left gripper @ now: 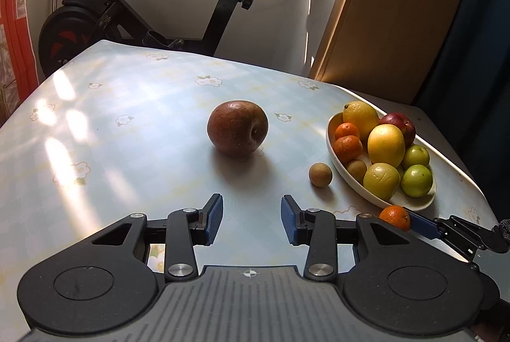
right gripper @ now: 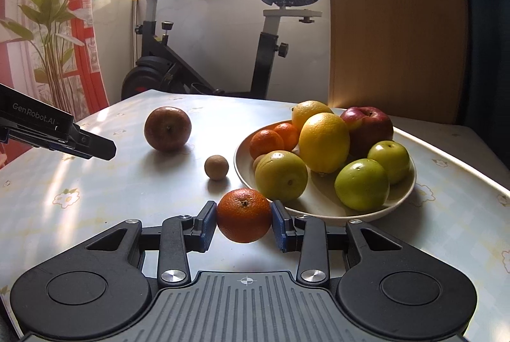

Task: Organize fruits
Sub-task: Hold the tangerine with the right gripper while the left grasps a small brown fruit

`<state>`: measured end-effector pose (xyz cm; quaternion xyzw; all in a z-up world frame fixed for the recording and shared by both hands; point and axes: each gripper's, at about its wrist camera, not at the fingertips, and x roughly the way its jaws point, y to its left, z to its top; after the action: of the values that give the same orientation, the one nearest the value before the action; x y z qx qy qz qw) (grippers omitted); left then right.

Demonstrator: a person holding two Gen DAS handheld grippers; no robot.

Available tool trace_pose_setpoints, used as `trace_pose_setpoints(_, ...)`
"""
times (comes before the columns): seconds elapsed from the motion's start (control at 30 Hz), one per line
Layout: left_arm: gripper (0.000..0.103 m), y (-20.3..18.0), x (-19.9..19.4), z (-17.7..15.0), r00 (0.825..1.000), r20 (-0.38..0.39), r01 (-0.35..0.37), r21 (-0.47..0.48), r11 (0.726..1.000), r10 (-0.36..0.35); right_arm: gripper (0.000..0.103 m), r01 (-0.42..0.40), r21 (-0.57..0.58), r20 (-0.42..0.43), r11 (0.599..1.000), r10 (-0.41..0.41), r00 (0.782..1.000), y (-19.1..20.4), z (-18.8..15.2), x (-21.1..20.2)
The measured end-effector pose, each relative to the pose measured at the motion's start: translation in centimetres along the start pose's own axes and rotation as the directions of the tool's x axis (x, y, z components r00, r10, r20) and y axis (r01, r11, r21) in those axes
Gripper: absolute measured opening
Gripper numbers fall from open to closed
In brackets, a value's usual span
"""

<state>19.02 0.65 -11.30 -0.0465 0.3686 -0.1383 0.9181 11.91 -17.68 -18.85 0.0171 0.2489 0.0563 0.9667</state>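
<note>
My right gripper (right gripper: 244, 222) is shut on a small orange tangerine (right gripper: 244, 214), held just above the table in front of the white fruit bowl (right gripper: 322, 208). That tangerine (left gripper: 395, 217) also shows in the left wrist view, near the bowl (left gripper: 350, 182). The bowl holds lemons, green fruits, tangerines and a red apple. A dark red apple (left gripper: 237, 127) (right gripper: 167, 128) and a small brown round fruit (left gripper: 320, 174) (right gripper: 216, 167) lie loose on the table. My left gripper (left gripper: 251, 220) hovers open with nothing between its blue pads, short of the dark apple.
A pale flowered tablecloth (left gripper: 111, 134) covers the table. An exercise bike (left gripper: 105, 10) stands behind the table's far edge, and a wooden panel (left gripper: 398, 10) rises at the back right. The left gripper's body (right gripper: 57, 134) reaches in at the left of the right wrist view.
</note>
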Motion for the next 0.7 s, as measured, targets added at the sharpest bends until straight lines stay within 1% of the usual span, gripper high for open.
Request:
trace_pose_setpoints(0.2, 0.042, -1.4, 0.0, 1.2, 0.999, 0.030, -0.018, 0.053, 0.998, 0.016, 0.034, -0.006, 0.069, 0.022, 0.998, 0.004, 1.000, -1.6, -0.4, -0.7)
trace_pose_setpoints(0.33, 0.042, -2.2, 0.2, 2.2, 0.999, 0.043, -0.023, 0.073, 0.997, 0.020, 0.034, -0.008, 0.069, 0.038, 0.998, 0.005, 0.999, -1.6, -0.5, -0.9)
trace_pose_setpoints(0.43, 0.043, -2.9, 0.8, 2.9, 0.999, 0.037, -0.022, 0.099, 0.995, 0.018, 0.034, -0.026, 0.064, 0.048, 0.998, 0.023, 0.999, -1.6, -0.7, -1.2)
trace_pose_setpoints(0.5, 0.043, -3.4, 1.5, 3.2, 1.000, 0.026, -0.006, 0.108, 0.994, 0.003, 0.034, -0.029, 0.062, 0.054, 0.998, 0.026, 0.998, -1.6, -0.7, -1.3)
trace_pose_setpoints(0.57, 0.042, -3.7, 2.2, 3.2, 0.999, 0.008, 0.034, 0.112, 0.993, -0.035, 0.034, -0.031, 0.071, 0.060, 0.997, 0.027, 0.998, -1.8, -0.7, -1.3)
trace_pose_setpoints(0.63, 0.042, -4.0, 3.4, 3.2, 0.996, -0.034, 0.080, 0.110, 0.991, -0.077, 0.034, -0.037, 0.087, 0.063, 0.996, 0.031, 0.997, -2.1, -0.6, -1.3)
trace_pose_setpoints(0.7, 0.042, -4.3, 4.5, 3.2, 0.994, -0.069, 0.095, 0.105, 0.990, -0.088, 0.034, -0.049, 0.113, 0.066, 0.992, 0.042, 0.997, -2.5, -0.6, -1.4)
